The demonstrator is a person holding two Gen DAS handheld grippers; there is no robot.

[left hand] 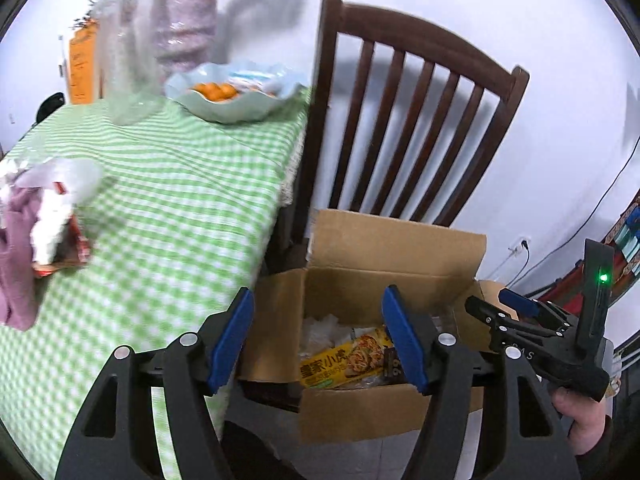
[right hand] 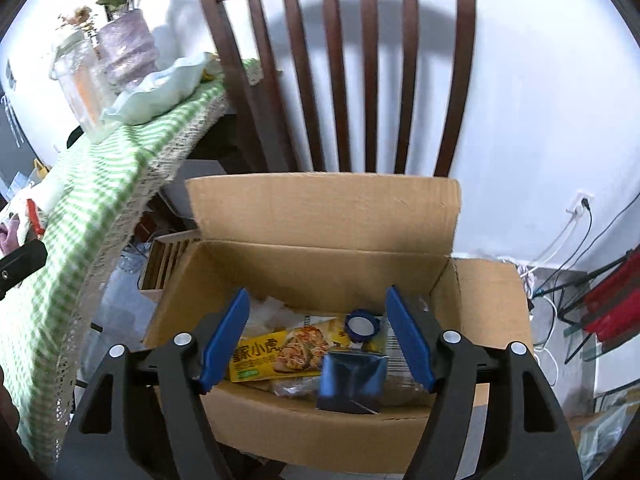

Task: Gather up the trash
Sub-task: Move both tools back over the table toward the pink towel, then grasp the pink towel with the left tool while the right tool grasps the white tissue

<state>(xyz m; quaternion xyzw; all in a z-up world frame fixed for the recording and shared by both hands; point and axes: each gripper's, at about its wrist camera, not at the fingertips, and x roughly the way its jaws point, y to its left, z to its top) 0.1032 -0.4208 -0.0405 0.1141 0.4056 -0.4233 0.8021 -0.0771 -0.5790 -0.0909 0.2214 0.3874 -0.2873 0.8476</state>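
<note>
Nearest to me, my left hand-held gripper (left hand: 320,340) has its blue pads spread wide with nothing between them; it hangs above the near rim of the cardboard box (left hand: 360,408). My right hand-held gripper (right hand: 318,340) is spread the same way, empty, above that same box (right hand: 320,428). In the left view I also see the right gripper's body off to the right with a green light on it, and a hand (left hand: 580,412) wrapped around its grip.

Down in the box the collected trash lies piled: a yellow snack wrapper (right hand: 276,356) printed with food, a dark blue foil packet (right hand: 352,380) lying just right of it, a blue bottle cap (right hand: 362,326) behind them, and some crumpled white paper (right hand: 272,312) toward the left corner. The box flaps stand open, the back one upright.

Behind the box stands a dark wooden chair (left hand: 420,120) against the white wall. To the left is the worktop (left hand: 180,200) under a green checked cloth. On its near left edge more trash lies: crumpled white paper and wrappers (left hand: 52,216) beside a pink cloth (left hand: 16,264). Farther along stand a pale green dish (left hand: 236,96) of oranges, a clear glass jar (left hand: 128,48) and a purple vase (left hand: 188,28).
</note>
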